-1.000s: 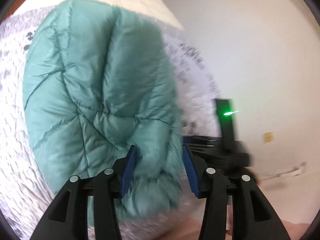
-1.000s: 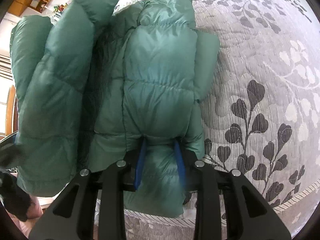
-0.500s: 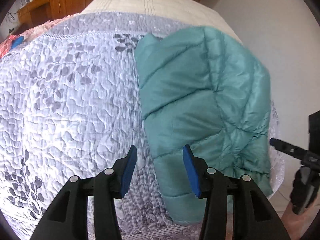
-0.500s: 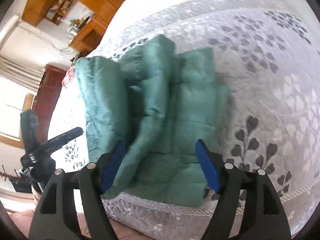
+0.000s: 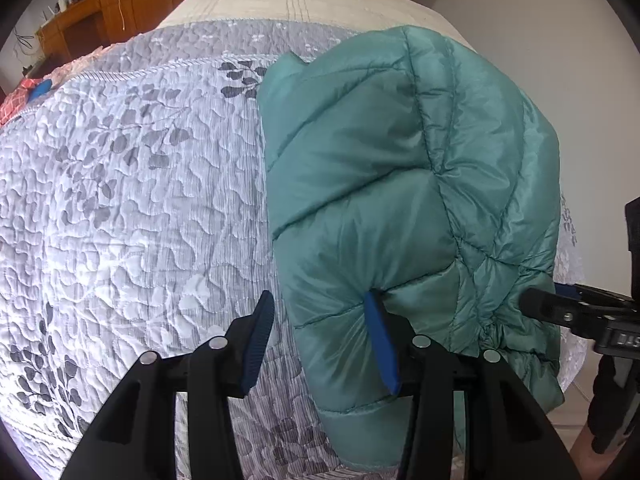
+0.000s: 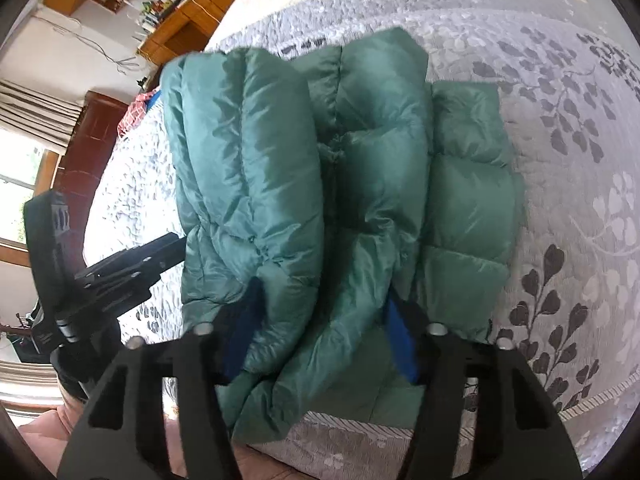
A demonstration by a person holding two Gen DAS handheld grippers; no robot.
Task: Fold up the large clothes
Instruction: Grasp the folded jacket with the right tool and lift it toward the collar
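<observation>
A teal puffer jacket (image 5: 400, 184) lies bunched near the edge of a bed with a grey leaf-patterned quilt (image 5: 132, 208). My left gripper (image 5: 322, 338) is open at the jacket's near left corner, with its right finger pressed into the fabric and its left finger over the quilt. In the right wrist view the jacket (image 6: 344, 184) lies in thick folds, and my right gripper (image 6: 320, 340) is open, its jaws astride the near end of the folds. Each gripper shows at the side of the other's view: the right gripper (image 5: 580, 316) and the left gripper (image 6: 120, 272).
The bed's near edge (image 6: 400, 440) runs just below the jacket. A white wall (image 5: 540, 20) is on the right. Wooden cabinets and shelves (image 6: 160, 12) stand past the bed's far end. A red-and-white cloth (image 5: 24, 92) lies at the far left of the quilt.
Both grippers have let go of the jacket and opened. The jacket, lifted a second ago, now rests on the quilt. The left gripper has moved closer to its near corner.
</observation>
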